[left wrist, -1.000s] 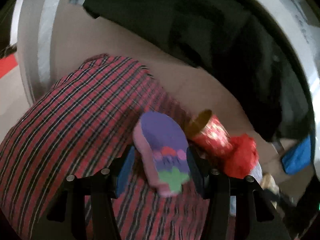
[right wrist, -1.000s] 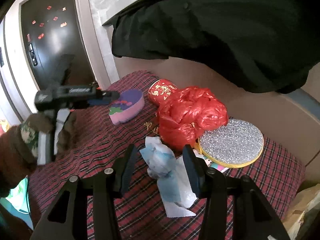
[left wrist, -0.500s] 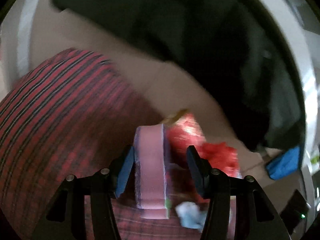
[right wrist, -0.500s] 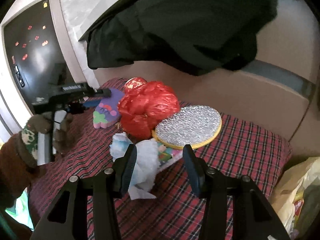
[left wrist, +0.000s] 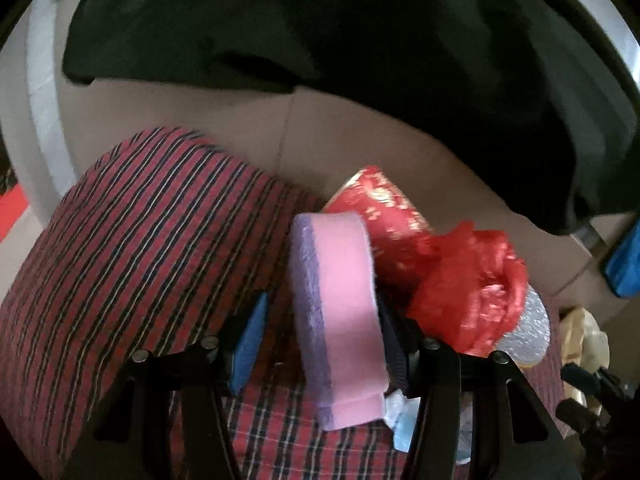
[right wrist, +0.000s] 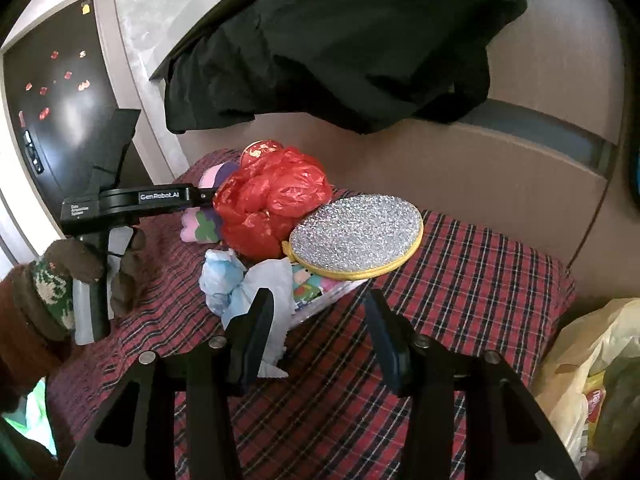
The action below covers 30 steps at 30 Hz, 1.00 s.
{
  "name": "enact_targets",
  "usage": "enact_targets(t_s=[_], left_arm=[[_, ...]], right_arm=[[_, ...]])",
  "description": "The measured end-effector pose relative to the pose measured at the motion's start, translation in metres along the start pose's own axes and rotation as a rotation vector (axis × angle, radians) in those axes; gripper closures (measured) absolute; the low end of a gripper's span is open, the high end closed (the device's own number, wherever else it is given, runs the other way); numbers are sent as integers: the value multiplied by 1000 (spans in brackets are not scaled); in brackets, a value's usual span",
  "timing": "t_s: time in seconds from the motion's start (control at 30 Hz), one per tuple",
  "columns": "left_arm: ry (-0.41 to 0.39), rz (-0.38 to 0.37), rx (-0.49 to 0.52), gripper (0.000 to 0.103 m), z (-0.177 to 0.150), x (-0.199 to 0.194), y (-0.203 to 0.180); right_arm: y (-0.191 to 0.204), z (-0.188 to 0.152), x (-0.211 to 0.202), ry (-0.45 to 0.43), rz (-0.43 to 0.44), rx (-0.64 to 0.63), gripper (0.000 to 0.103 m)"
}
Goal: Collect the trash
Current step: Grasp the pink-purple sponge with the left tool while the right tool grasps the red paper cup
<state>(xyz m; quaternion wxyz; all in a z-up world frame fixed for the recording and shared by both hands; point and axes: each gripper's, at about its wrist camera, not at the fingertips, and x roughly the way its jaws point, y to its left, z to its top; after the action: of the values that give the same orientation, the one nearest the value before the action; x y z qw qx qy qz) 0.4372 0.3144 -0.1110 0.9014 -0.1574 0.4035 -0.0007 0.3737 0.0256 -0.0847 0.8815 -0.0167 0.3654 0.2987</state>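
The left hand-held gripper (left wrist: pixel 320 306) has its jaws apart around a popsicle-shaped foam piece (left wrist: pixel 340 312). The piece stands on edge between the fingers, with its long axis running away from the camera, roughly in line with the fingers. The right-side finger lies against its pink face. A clear gap separates its purple edge from the blue pad on the left, so the piece is not clamped. In the right wrist view, a gloved hand (right wrist: pixel 80 264) carries this gripper at the left end of the plaid cloth (right wrist: pixel 460 272).

Just right of the foam piece lies a red paper cup (left wrist: pixel 384 208) on its side. A crumpled red plastic bag (left wrist: pixel 468 288) is next to it, then a silver glitter disc (right wrist: pixel 356 232) with a yellow rim.

The right hand-held gripper (right wrist: pixel 318 296) is empty, with its jaws wide apart. A crumpled white-and-blue tissue (right wrist: pixel 236 280) lies just ahead of its left finger, slightly left of centre. This gripper is the nearer one to the tissue, and a small shift to the left would probably centre the tissue between the fingers.

An open, pale plastic bag (right wrist: pixel 592 360) sits at the far right, off the edge of the cloth. It is probably the collection point.
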Motion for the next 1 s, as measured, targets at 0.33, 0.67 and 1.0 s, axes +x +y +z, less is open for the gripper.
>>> enact_targets(t_s=[0.33,0.67,1.0], left_arm=[[-37,12,-91,70,-2,-51,25],[-127,11,-95,70,-41,-141,48],[-164,37,-161,70,-52,-169,92]], right_arm=[[34,48,-2,-44,14,-141,58],[112,132,93,-15,-6,-421,59],[93,144,188,204,-112,-401,55]])
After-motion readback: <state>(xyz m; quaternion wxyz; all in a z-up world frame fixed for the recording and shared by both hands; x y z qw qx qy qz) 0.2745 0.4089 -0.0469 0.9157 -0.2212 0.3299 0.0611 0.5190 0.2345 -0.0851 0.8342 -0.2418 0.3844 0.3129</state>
